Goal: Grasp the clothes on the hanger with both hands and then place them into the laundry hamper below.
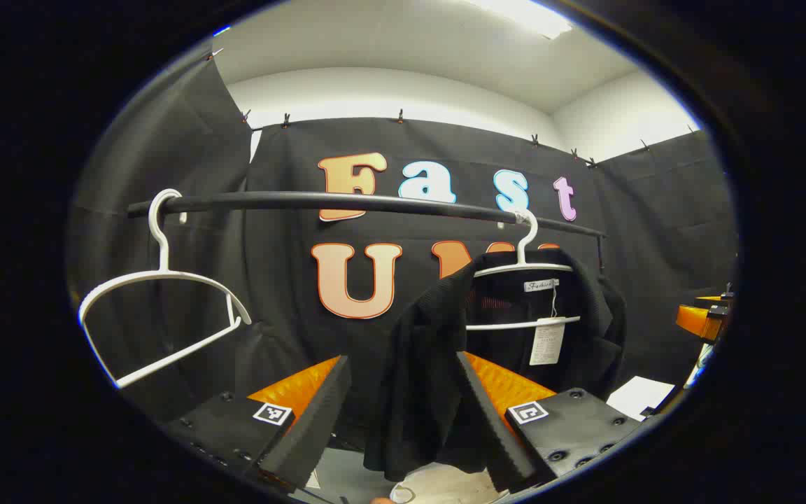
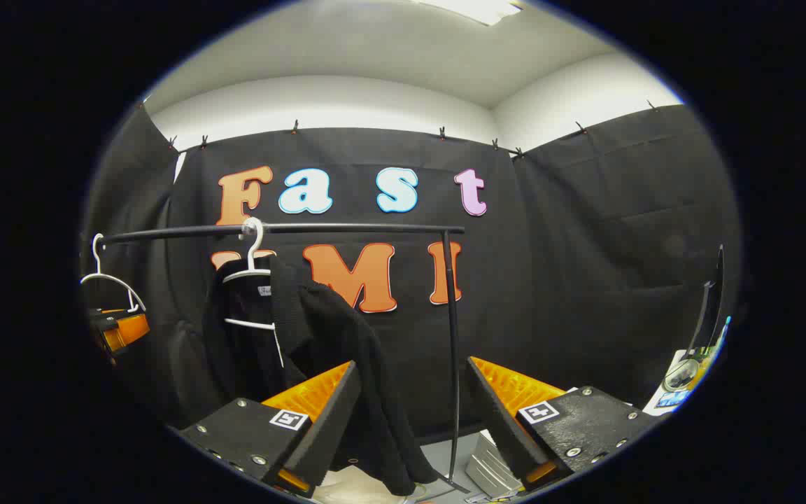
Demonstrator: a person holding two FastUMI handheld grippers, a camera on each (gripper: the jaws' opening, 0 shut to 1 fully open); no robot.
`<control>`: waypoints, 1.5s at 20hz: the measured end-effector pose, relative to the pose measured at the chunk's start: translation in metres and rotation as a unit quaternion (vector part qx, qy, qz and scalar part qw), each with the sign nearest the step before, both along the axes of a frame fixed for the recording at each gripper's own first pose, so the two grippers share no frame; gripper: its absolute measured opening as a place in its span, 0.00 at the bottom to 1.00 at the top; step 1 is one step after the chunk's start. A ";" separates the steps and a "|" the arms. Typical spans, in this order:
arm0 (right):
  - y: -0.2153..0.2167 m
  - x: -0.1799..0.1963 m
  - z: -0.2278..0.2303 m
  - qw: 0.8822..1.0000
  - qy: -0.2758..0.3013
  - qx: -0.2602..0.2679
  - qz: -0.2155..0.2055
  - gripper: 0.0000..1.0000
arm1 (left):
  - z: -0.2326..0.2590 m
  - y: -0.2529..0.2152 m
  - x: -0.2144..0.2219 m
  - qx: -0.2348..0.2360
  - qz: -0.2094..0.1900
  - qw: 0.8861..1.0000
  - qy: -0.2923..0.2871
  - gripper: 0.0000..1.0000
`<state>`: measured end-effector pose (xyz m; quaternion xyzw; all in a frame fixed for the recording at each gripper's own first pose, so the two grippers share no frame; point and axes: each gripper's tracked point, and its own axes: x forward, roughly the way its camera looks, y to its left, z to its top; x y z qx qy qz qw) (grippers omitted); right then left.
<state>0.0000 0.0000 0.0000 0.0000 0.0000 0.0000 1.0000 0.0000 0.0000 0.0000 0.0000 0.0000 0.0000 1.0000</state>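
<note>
The task looks barely begun. The black garment (image 1: 515, 315) hangs on its white hanger (image 1: 523, 269) from the dark rail (image 1: 347, 201), at centre right of the left gripper view. One side of it droops forward off the hanger's shoulder and falls as a long fold toward the bottom of the frame. A paper tag (image 1: 547, 341) dangles inside its collar.

The left gripper (image 1: 403, 413) has its fingers spread wide, and that hanging fold drops into the gap between them. The cloth lies close to the right-hand finger (image 1: 490, 420), but I cannot tell whether it touches; the fingers are not pressing on it, so nothing is held.

In the right gripper view the garment (image 2: 319, 336) sits at left of centre, its loose side trailing down past the left-hand finger (image 2: 322, 420). The right gripper (image 2: 413, 420) is also wide open and holds nothing, with the rail's upright post (image 2: 452, 350) between its fingers farther back. The left gripper (image 2: 119, 330) shows as an orange and black shape at the far left edge.

A second, bare hanger (image 1: 158, 315) hangs at the left of the rail.

Still to do: close both sets of fingers on the cloth, pull it off the hanger, lower it. The hamper cannot be made out.
</note>
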 end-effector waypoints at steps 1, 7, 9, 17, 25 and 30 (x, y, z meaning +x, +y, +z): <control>0.001 0.001 0.001 1.000 0.000 -0.005 -0.003 0.94 | 0.002 0.005 0.002 -0.006 -0.001 1.000 -0.002 0.93; 0.004 0.007 0.000 1.000 -0.003 -0.021 -0.009 0.94 | 0.015 0.033 0.004 -0.005 0.020 1.000 -0.017 1.00; 0.010 0.011 -0.002 1.000 0.001 -0.017 -0.004 0.94 | 0.014 0.038 0.004 -0.002 0.026 1.000 -0.017 0.93; 0.024 0.019 -0.010 1.000 0.006 -0.026 0.007 0.94 | -0.005 0.043 0.011 -0.011 0.030 0.999 0.002 1.00; 0.040 0.022 -0.024 0.999 0.018 -0.026 0.013 0.94 | -0.015 0.039 0.022 -0.011 0.024 1.000 0.007 0.99; 0.059 0.021 -0.042 0.999 0.040 -0.016 0.032 0.94 | -0.025 0.031 0.029 -0.011 0.012 1.000 0.013 0.96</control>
